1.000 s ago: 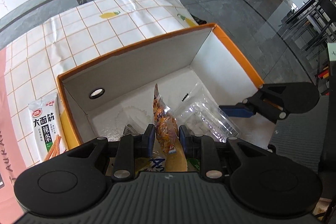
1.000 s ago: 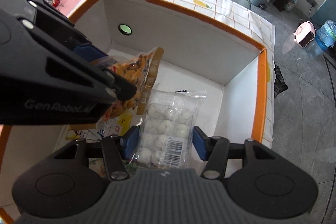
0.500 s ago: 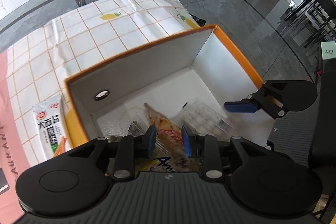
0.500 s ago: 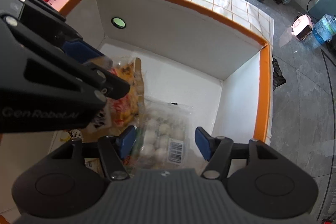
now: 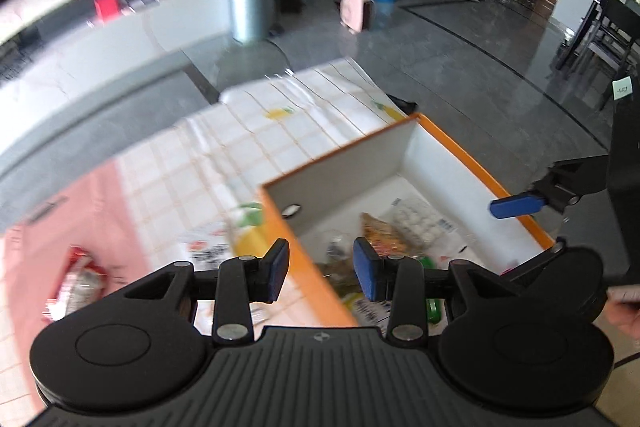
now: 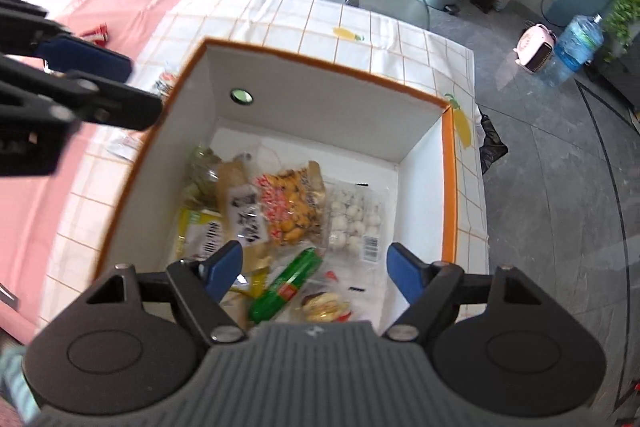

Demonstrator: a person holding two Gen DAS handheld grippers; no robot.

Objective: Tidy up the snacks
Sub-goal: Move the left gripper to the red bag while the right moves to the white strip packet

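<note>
Both tongs, left tongs [image 5: 320, 269] and right tongs [image 6: 314, 269], hang released over the box [image 6: 449, 187]; next, the left likely grasps the red packet [image 5: 78, 281] beside it.

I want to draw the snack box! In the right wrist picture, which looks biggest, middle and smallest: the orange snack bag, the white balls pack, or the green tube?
1. orange snack bag, biggest, though only slightly
2. white balls pack, nearly alike
3. green tube, smallest
</note>
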